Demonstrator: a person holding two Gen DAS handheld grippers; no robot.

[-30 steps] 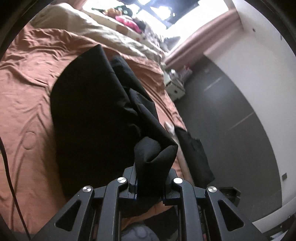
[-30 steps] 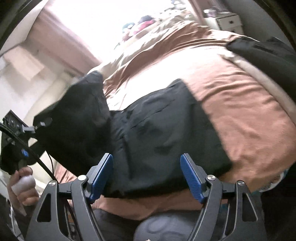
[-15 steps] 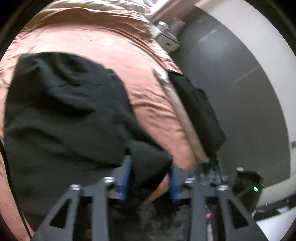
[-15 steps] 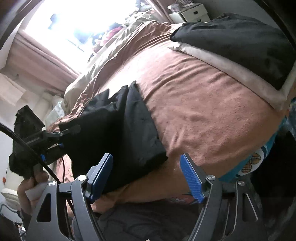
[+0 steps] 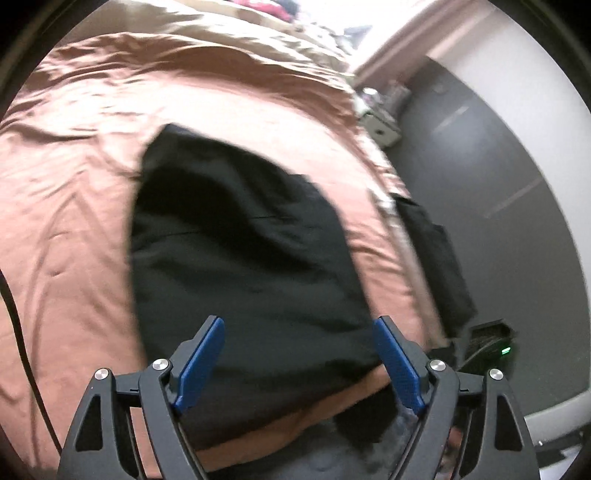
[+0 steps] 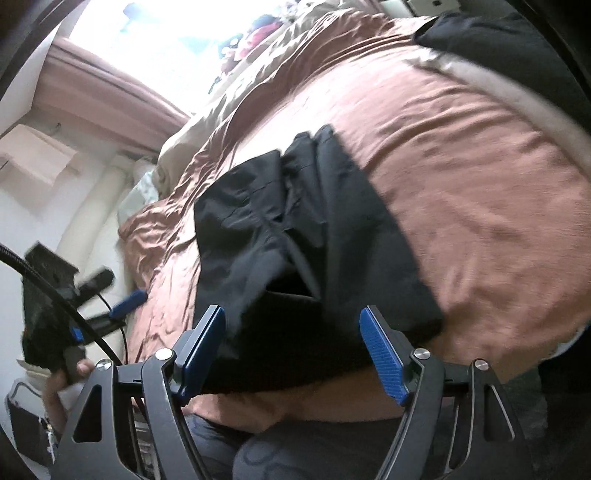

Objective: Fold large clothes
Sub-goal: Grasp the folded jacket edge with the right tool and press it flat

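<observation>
The black, soft woven garment (image 5: 240,251) lies folded on the rust-brown bedspread (image 5: 66,206) near its closest edge; the left gripper (image 5: 295,363) has just been opening, its jaws now wide apart with nothing between them, and the right gripper (image 6: 291,354) hangs equally agape and empty above the garment's near hem. To finish the fold well, I judge the loose ridge down the garment's middle should be smoothed flat before any new pinch. Beyond the garment lie a beige duvet (image 5: 236,33), a bright window and pink curtain (image 6: 103,88); beside it, dark floor (image 5: 498,177).
</observation>
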